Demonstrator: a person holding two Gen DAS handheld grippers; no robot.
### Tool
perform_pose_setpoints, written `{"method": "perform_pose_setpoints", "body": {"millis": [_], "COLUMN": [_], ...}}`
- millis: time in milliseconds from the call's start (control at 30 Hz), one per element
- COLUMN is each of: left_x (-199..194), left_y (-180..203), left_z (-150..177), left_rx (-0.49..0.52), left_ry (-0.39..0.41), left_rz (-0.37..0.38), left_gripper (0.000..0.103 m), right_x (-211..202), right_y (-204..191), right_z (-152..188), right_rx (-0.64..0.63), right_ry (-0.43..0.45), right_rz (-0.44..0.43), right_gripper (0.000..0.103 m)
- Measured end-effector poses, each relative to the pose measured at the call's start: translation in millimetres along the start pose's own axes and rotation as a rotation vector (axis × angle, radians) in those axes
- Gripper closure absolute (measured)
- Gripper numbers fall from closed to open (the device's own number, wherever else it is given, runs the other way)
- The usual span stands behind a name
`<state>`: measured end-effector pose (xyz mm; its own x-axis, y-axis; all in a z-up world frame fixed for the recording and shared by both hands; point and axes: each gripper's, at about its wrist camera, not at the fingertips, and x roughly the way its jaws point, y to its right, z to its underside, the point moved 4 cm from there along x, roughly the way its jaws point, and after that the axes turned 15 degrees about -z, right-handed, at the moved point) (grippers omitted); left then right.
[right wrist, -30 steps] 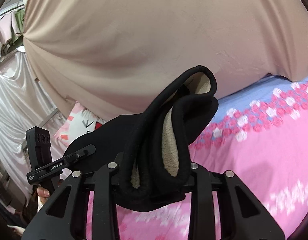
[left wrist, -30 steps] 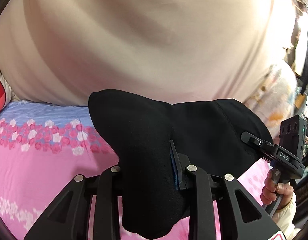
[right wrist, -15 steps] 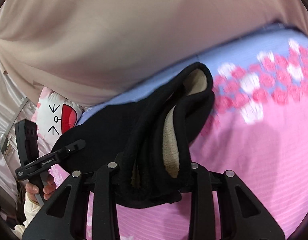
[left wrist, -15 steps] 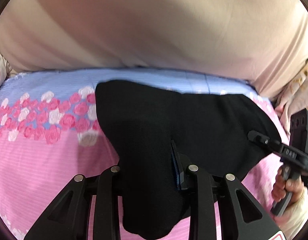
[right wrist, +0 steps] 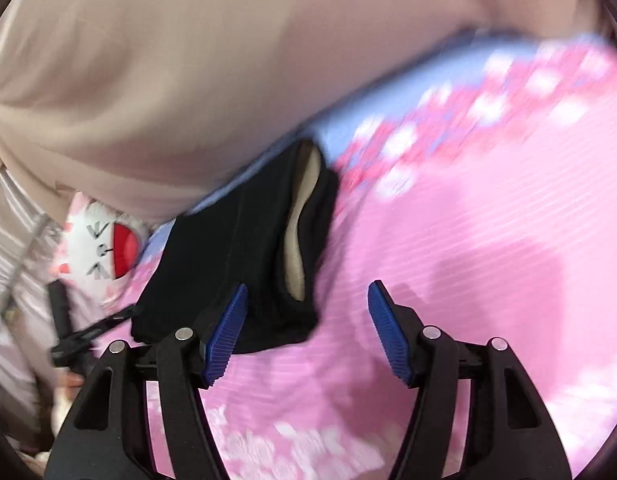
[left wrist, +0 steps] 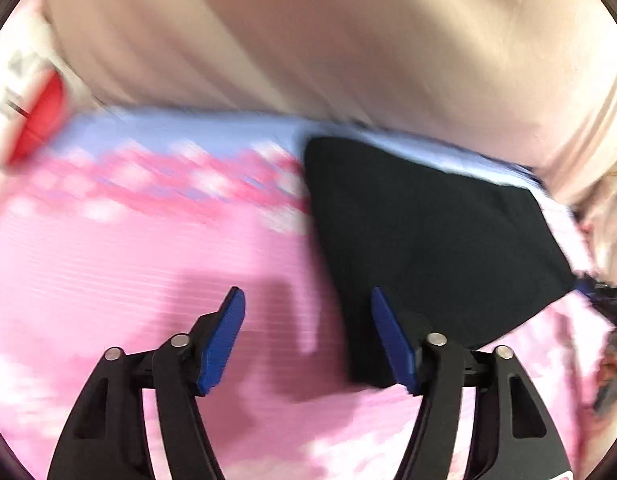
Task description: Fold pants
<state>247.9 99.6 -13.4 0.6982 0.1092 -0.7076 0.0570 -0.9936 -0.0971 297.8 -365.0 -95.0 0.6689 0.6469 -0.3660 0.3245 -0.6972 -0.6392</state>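
With jaws just opened, left tool (left wrist: 304, 332) and right tool (right wrist: 306, 330) have both released the pants (left wrist: 428, 248). Pants lie folded on the bed (left wrist: 108, 272), probably near its head edge; view's blurred.

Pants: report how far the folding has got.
Done: the black pants lie doubled over on the pink bedspread, fleece lining showing at one end. In hand: nothing; the left gripper and right gripper have just been opening and grip no cloth. Left: perhaps another fold or smoothing.
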Motion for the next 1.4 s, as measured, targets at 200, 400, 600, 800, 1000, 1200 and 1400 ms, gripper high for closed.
{"method": "perform_pose_setpoints", "body": {"millis": [200, 400, 600, 800, 1000, 1200, 1400], "left_x": [-58.9, 42.7, 54.6, 63.0, 42.2, -16.1, -72.5], "left_y": [39.6, 110.0, 105.7, 94.3, 89.3, 88.6, 84.9], "left_z": [-52.5, -26.5, -8.2, -5.1, -9.7, -6.4, -1.0], "left_rx": [0.044, 0.130, 0.141, 0.100, 0.072, 0.044, 0.030], "left_ry": [0.153, -0.040, 0.010, 0.009, -0.008, 0.063, 0.131], "left_rz": [0.014, -0.050, -0.086, -0.070, -0.093, -0.117, -0.171], "left_gripper": [0.047, 0.049, 0.038, 0.028, 0.030, 0.027, 0.017], "right_x": [14.7, 101.6, 90.0, 104.4, 79.5, 42.3, 12.6], "right_y": [-67.8, -22.8, -25.7, -23.1, -48.3, -89.1, -129.9], "right_z": [-33.5, 1.4, -7.3, 9.1, -1.2, 5.3, 14.1], "right_rx": [-0.171, -0.179, -0.171, -0.236, -0.189, -0.212, -0.289], "right_ry": [-0.009, -0.149, -0.120, -0.153, -0.103, -0.032, 0.042], "right_rz": [-0.046, 0.129, 0.113, 0.149, 0.151, 0.190, 0.236], "right_gripper": [0.063, 0.067, 0.067, 0.069, 0.066, 0.047, 0.027]}}
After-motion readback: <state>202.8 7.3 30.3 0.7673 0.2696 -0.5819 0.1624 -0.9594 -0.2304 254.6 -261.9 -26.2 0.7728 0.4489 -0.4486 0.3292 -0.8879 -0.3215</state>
